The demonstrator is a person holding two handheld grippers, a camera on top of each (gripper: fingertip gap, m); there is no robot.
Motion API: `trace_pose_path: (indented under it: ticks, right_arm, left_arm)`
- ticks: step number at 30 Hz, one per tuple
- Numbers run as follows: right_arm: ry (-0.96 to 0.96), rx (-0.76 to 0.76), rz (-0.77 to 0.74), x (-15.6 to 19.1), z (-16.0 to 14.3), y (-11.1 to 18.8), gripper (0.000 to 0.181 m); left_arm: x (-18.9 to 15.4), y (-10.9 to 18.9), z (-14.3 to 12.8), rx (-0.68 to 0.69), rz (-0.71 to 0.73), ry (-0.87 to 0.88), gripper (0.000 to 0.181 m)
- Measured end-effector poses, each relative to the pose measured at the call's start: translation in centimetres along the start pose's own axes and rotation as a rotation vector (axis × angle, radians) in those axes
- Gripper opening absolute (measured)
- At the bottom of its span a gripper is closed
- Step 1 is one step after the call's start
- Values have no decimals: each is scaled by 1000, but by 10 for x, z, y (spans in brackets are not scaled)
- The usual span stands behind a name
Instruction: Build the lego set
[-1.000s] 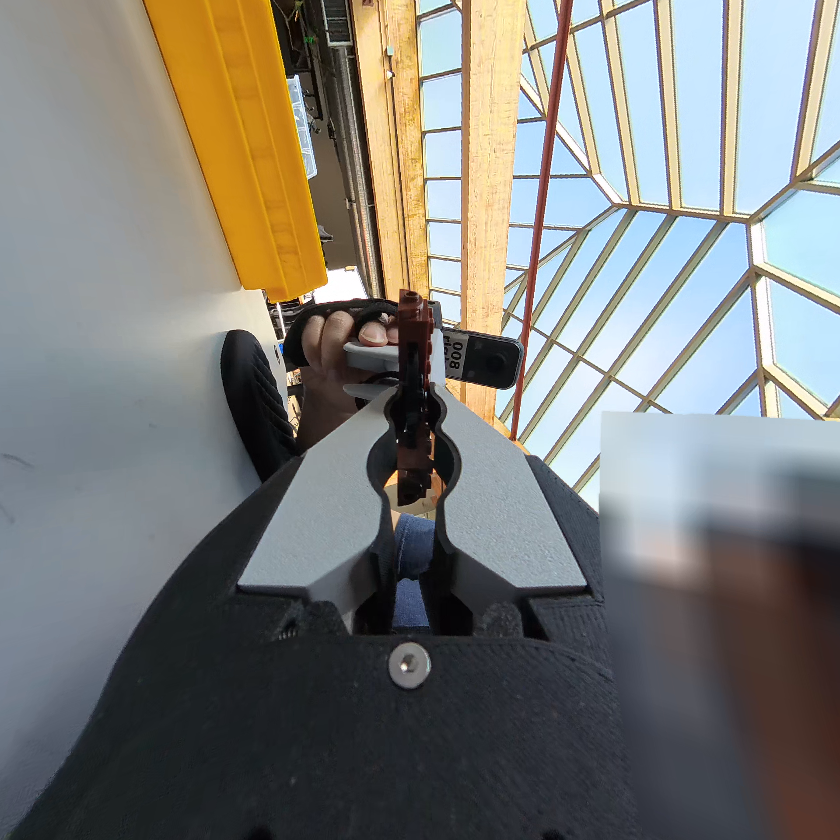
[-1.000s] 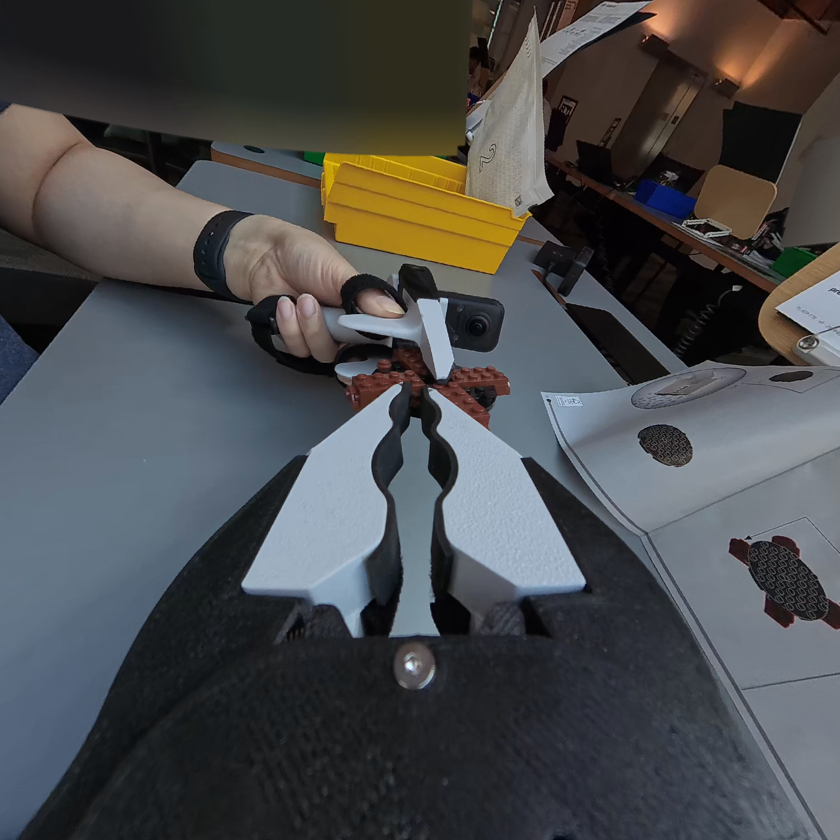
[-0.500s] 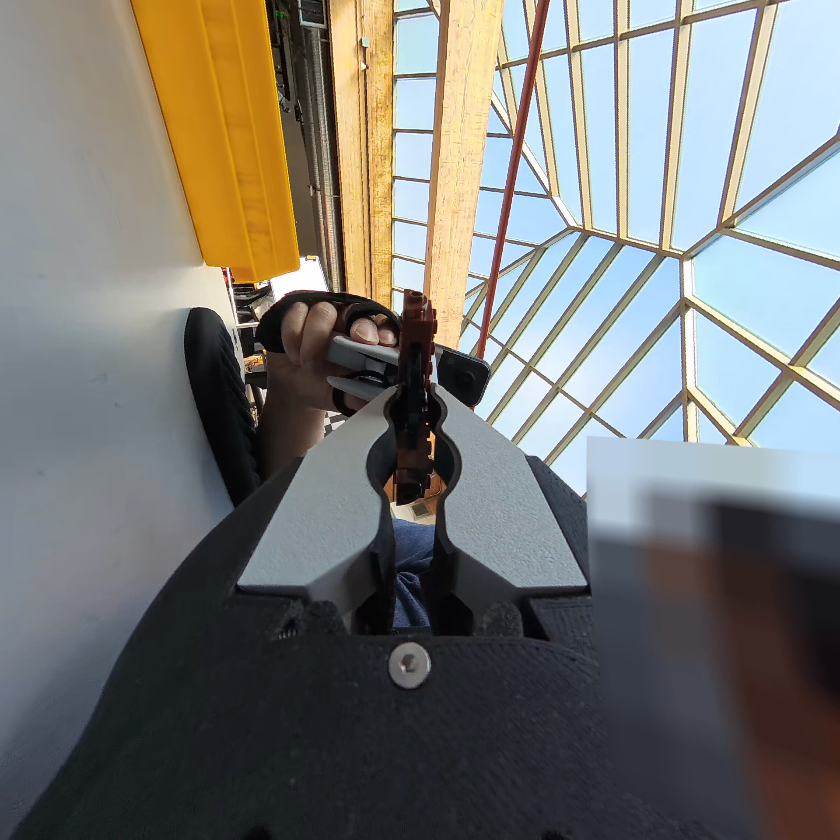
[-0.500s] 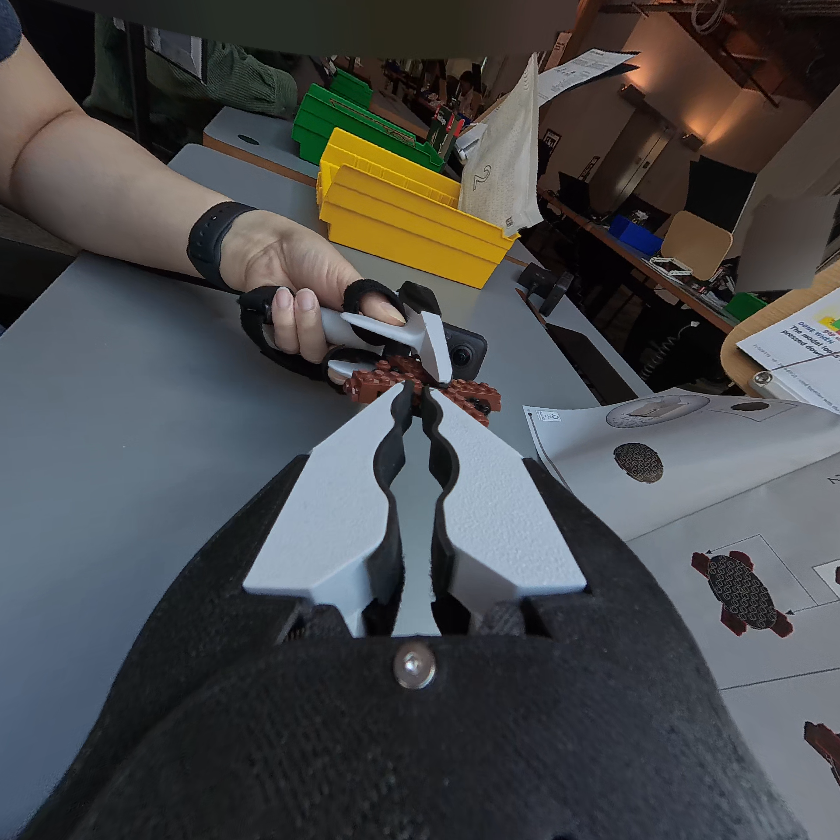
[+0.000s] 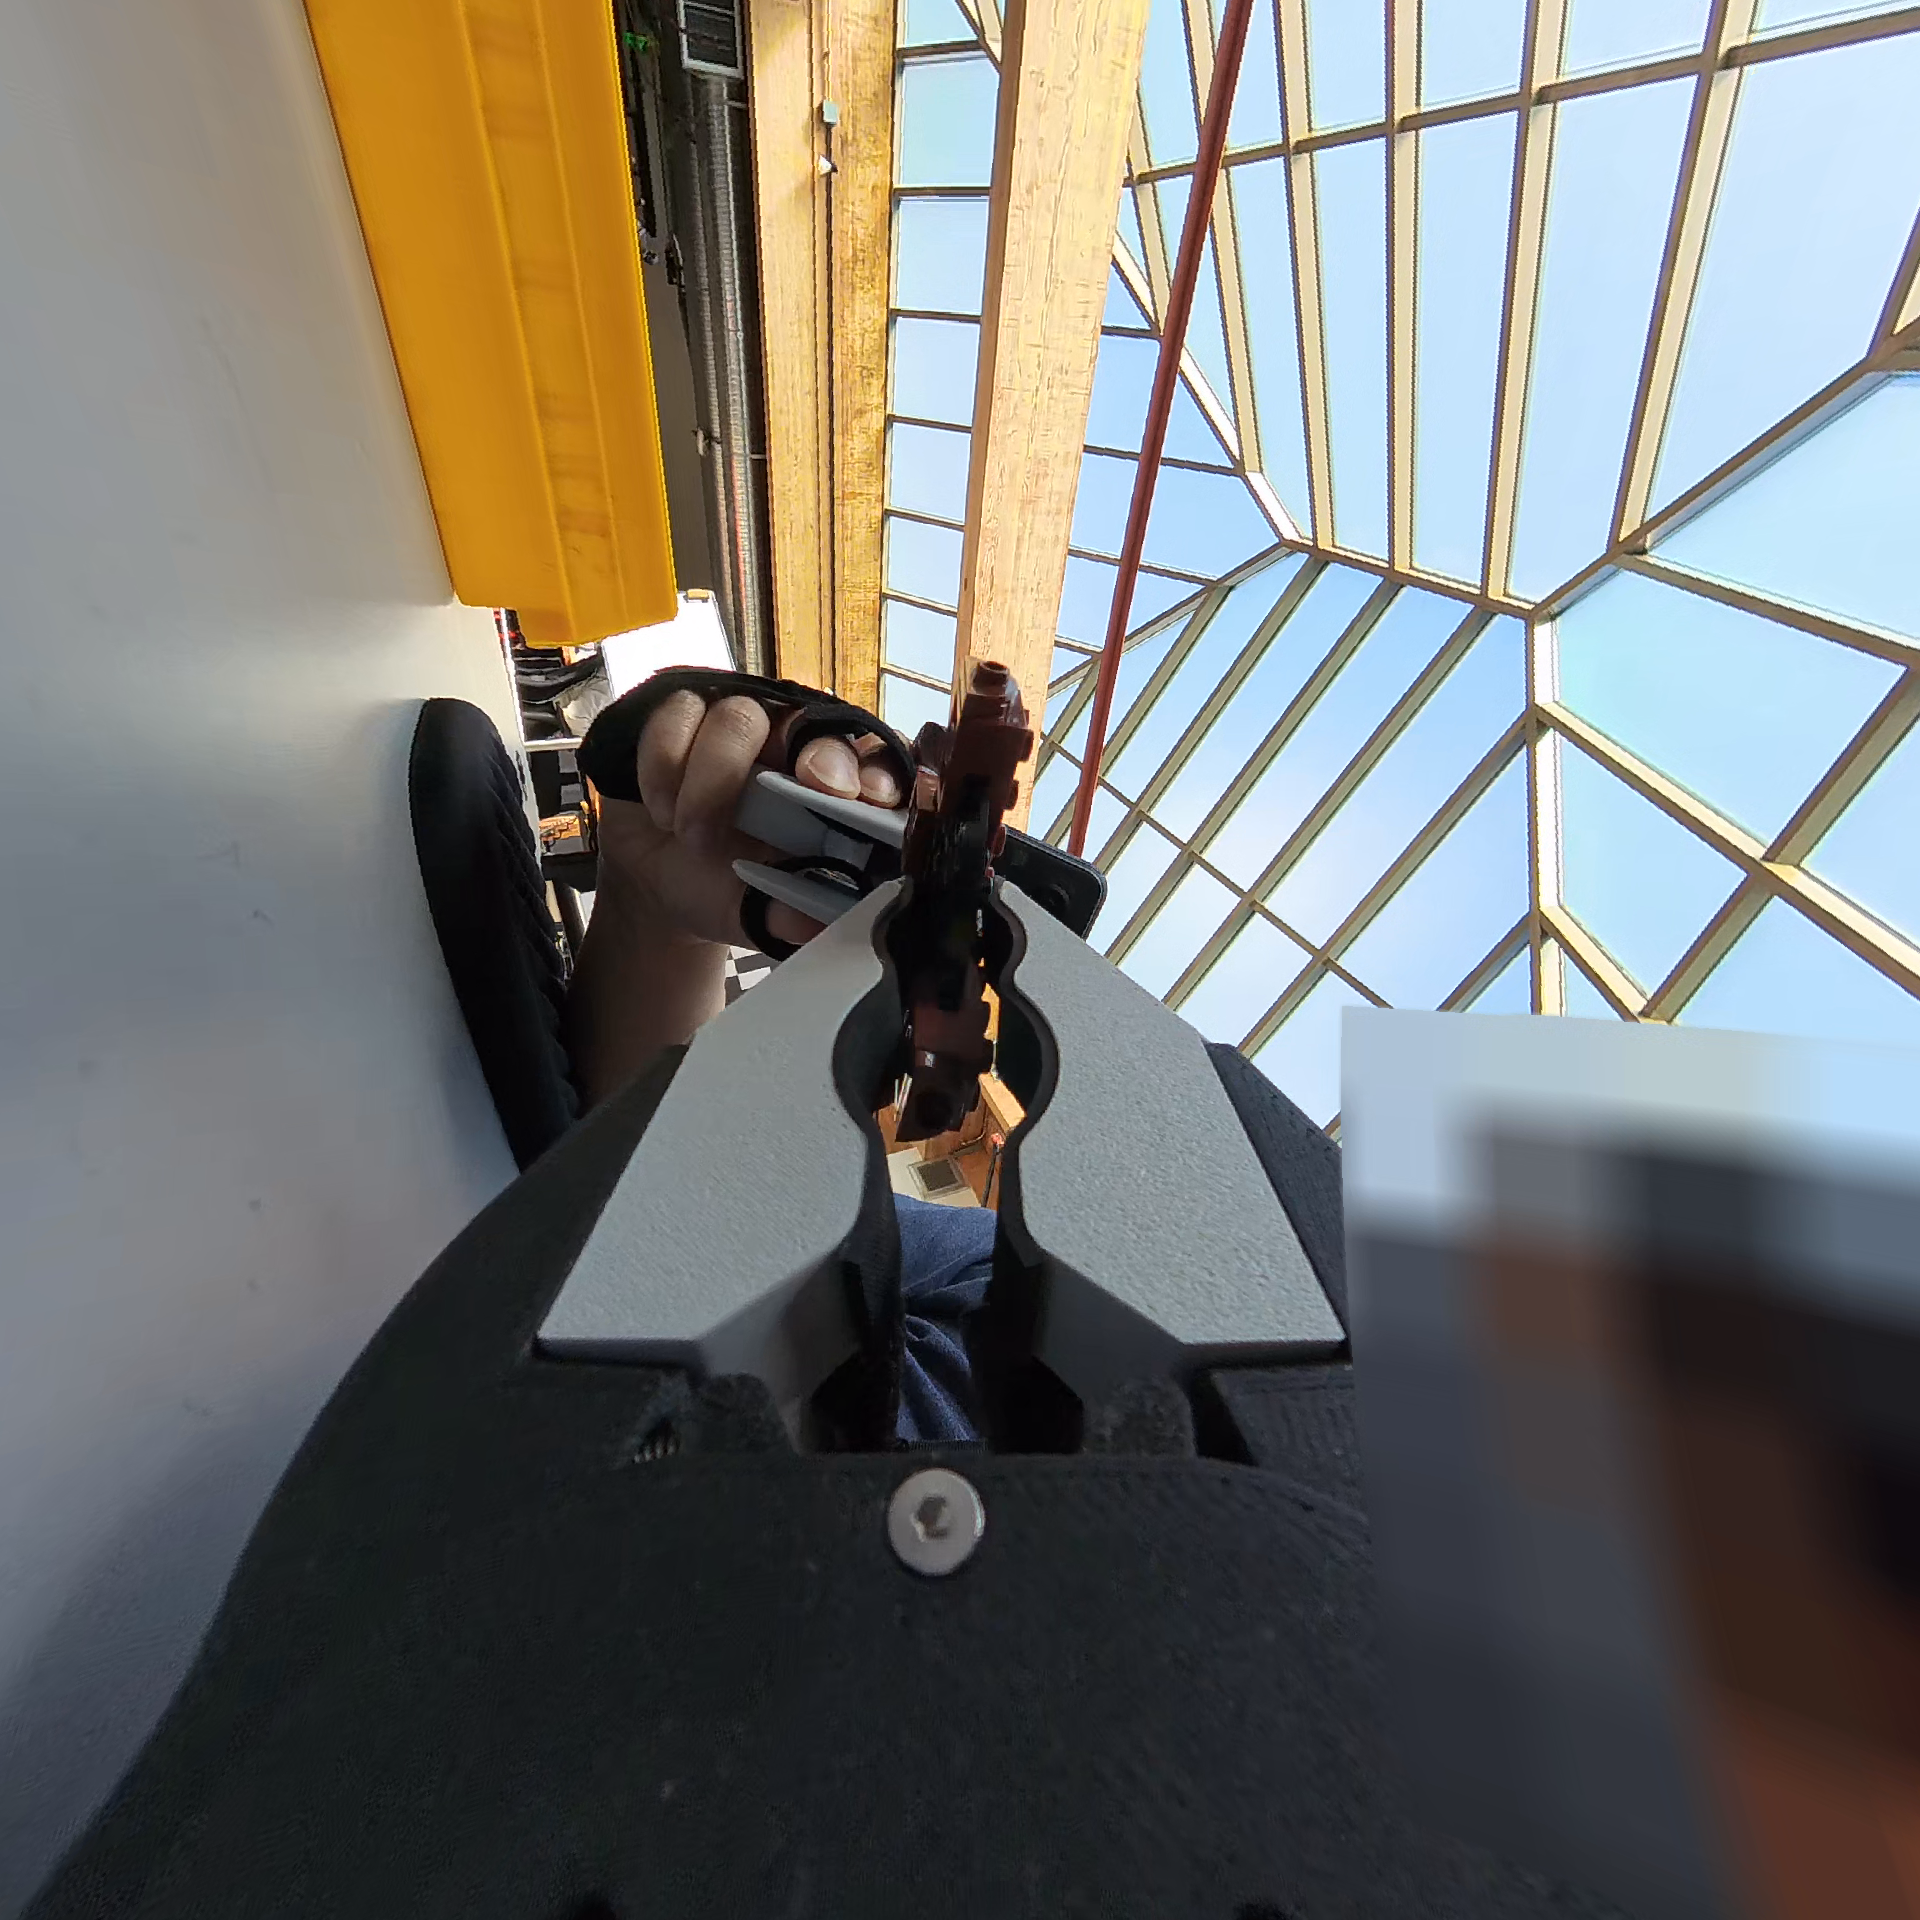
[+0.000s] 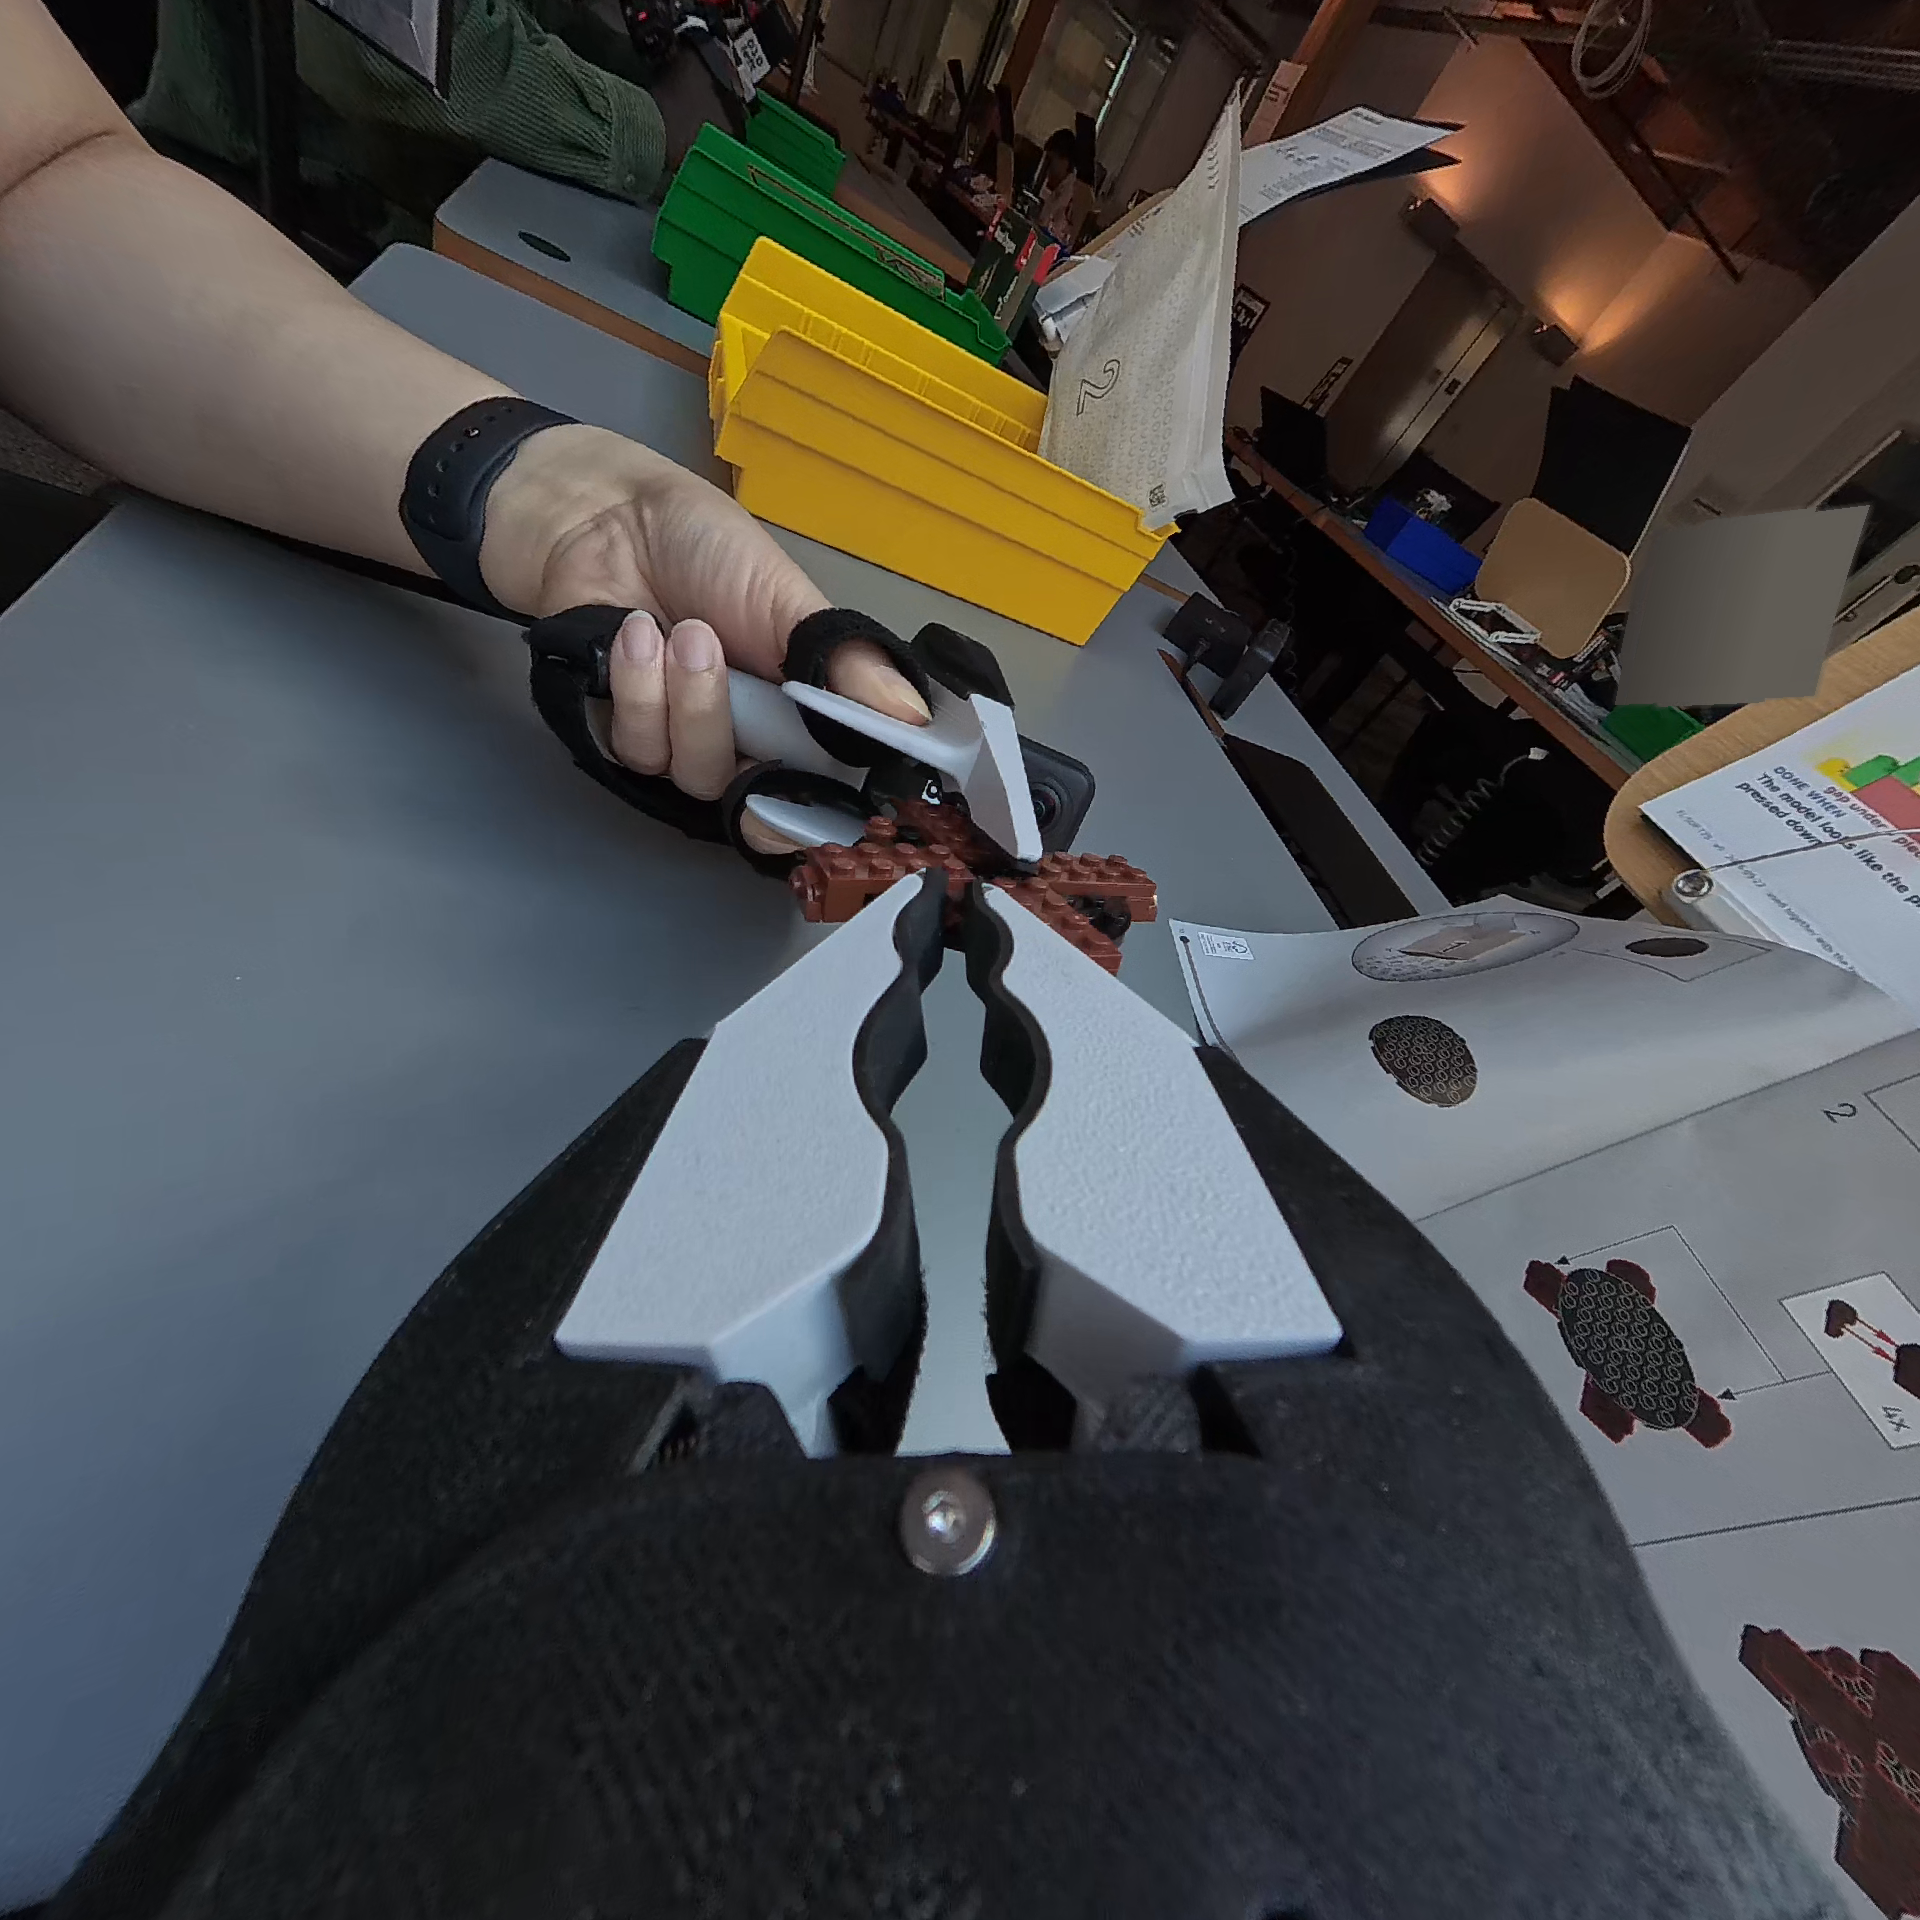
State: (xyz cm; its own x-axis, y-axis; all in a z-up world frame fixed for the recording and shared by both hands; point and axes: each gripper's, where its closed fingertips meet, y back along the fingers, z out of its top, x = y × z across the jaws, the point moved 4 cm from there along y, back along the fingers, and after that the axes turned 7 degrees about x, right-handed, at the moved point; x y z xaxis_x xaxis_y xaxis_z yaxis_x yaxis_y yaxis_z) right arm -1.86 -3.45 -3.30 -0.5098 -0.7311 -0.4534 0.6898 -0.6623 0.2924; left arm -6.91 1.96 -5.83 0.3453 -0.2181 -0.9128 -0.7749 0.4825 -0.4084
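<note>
A brown lego assembly [image 5: 961, 831] of crossed studded plates sits edge-on between the jaws of my left gripper [image 5: 948, 899], which is shut on it. In the right wrist view the assembly [image 6: 862, 878] lies flat just above the grey table [image 6: 260, 883]. There the left gripper [image 6: 997, 852], held by a hand, clamps it from above and below. My right gripper [image 6: 951, 894] is shut on the near edge of the assembly, on a dark part at its middle. The right gripper [image 5: 894, 857] also shows in the left wrist view, behind the assembly.
Yellow bins [image 6: 914, 478] and green bins [image 6: 769, 208] stand at the back of the table, with a white paper bag [image 6: 1143, 353] in one. An open instruction booklet [image 6: 1558, 1143] lies at the right. The person's forearm [image 6: 208, 332] crosses the left side. Less than 4 cm separates the two grippers' tips.
Both grippers have kept their hold. The right wrist view has swung up, showing more of the bins. In the left wrist view the assembly has tilted slightly to the right.
</note>
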Motion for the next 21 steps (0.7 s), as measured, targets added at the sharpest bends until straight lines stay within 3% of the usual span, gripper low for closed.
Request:
trace_pose_path:
  ticks: [13,21]
  right_arm:
    - [-24,2,-33,-3,4,-5,4]
    - [-46,-4,-15,-4,5,-5,4]
  left_arm:
    - [-6,4,4,3,90,-124,6]
    - [-5,4,4,2,77,-101,6]
